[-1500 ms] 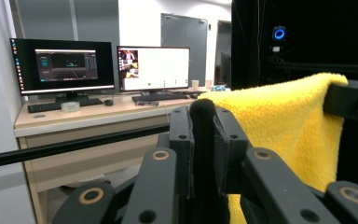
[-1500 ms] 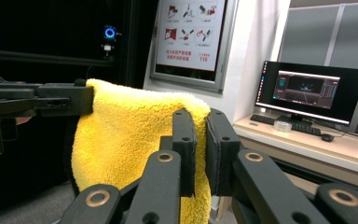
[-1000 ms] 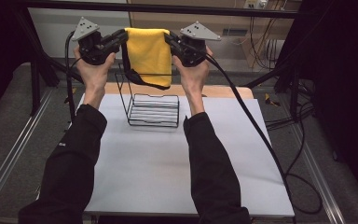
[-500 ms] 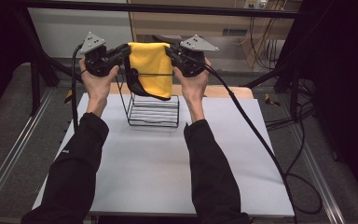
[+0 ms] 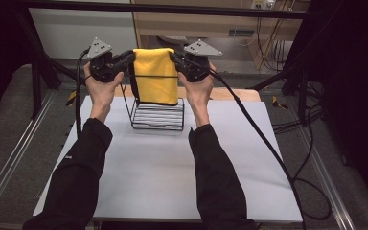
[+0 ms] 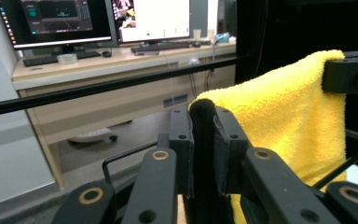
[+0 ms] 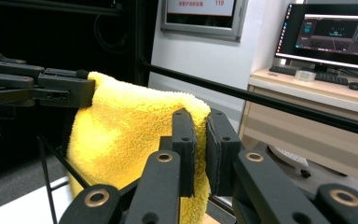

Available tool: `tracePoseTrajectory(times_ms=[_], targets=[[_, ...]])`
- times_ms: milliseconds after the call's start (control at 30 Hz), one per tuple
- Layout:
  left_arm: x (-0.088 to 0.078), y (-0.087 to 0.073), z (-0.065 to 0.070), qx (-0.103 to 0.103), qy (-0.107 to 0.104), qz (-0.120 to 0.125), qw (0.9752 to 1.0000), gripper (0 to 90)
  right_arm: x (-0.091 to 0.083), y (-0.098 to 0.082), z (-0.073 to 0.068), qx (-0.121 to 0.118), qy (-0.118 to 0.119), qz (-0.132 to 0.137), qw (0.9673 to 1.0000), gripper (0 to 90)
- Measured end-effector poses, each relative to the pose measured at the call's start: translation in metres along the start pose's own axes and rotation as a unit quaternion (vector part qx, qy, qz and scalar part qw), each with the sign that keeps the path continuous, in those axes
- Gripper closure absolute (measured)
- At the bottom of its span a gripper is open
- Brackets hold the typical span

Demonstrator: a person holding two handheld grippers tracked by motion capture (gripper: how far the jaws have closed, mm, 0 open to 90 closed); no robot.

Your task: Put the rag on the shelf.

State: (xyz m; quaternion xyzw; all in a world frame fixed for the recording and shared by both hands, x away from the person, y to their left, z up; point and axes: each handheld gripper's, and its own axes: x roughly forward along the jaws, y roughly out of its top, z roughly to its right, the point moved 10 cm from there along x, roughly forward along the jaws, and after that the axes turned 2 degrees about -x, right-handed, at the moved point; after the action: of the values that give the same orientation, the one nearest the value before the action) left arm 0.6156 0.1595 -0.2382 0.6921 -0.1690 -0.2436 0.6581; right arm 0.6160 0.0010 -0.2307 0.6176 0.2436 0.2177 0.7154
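Observation:
A yellow towel hangs stretched between my two grippers above a black wire rack on the white table. My left gripper is shut on the towel's top left corner, and my right gripper is shut on its top right corner. In the left gripper view the jaws pinch a dark fuzzy edge of the towel, with the other gripper clamped at the far corner. In the right gripper view the jaws pinch the towel. The towel's lower edge overlaps the rack's top wires.
A wooden board lies behind the rack at the table's far edge. A black cable trails from the right gripper across the table's right side. A black frame bar and a desk with monitors stand beyond.
Both hands have come down together with the towel, so its lower edge now hangs level with the top of the rack. Both grips are unchanged.

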Motion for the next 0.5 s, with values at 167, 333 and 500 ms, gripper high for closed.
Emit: tracePoseTrajectory(times_ms=[167,333,500], targets=[[-0.012,0.008,0.002,0.010,-0.004,0.014,0.9998,79.0,-0.007,0.008,-0.004,-0.004,0.010,0.017,0.9998,83.5],[-0.017,0.014,0.004,0.012,-0.007,0.021,0.9997,79.0,-0.011,0.012,-0.008,-0.005,0.016,0.024,0.9996,83.4],[-0.023,0.023,0.006,0.016,-0.013,0.029,0.9994,79.0,-0.015,0.020,-0.008,-0.007,0.022,0.040,0.9989,83.4]])
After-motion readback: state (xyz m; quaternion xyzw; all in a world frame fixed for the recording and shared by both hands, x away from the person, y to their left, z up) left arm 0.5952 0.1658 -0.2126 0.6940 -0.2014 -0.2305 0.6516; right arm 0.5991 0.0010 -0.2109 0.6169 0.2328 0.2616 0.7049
